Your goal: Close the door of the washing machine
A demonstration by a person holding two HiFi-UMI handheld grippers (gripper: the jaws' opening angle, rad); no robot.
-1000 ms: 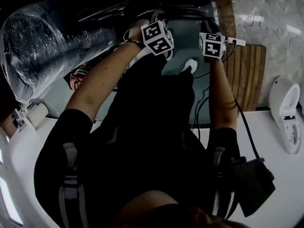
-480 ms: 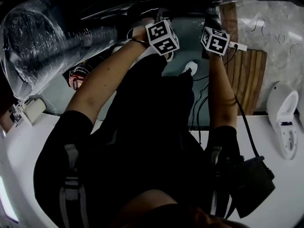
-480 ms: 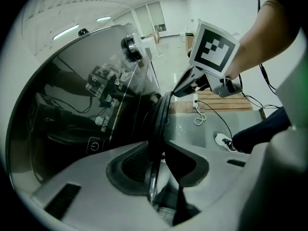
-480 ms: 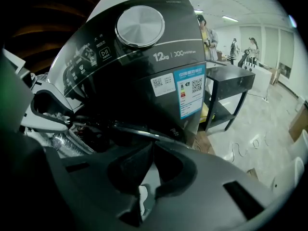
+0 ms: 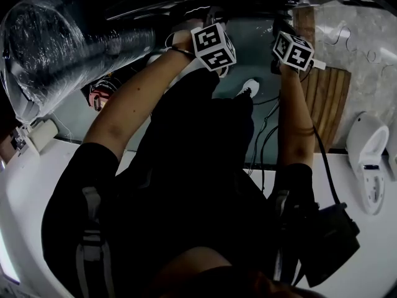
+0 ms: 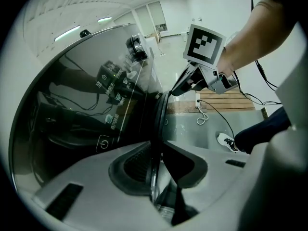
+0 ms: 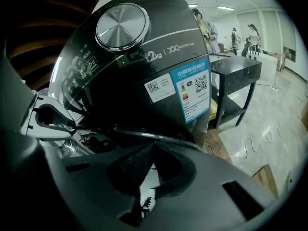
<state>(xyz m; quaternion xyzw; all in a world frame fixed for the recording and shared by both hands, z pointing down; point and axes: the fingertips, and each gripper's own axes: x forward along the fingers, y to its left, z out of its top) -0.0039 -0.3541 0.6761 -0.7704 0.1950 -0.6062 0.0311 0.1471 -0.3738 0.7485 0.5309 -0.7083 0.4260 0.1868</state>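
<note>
Where the left tongs (image 6: 156, 153) are viewed along their own jaws, they are seen closed on the thin edge of the door (image 6: 161, 117), which runs edge-on up between the pads. The right tongs (image 7: 151, 147) are drawn together to a narrow point with nothing gripped between them, and their tips are set against the same rim farther along. The door is shown as a slim, dark, curved rim with a bright line along it, standing out from the washing machine (image 7: 144, 76). Beyond it, a round metal knob (image 7: 121, 27), control icons (image 7: 79, 70) and a blue energy label (image 7: 195, 94) are carried on the glossy black front.
</note>
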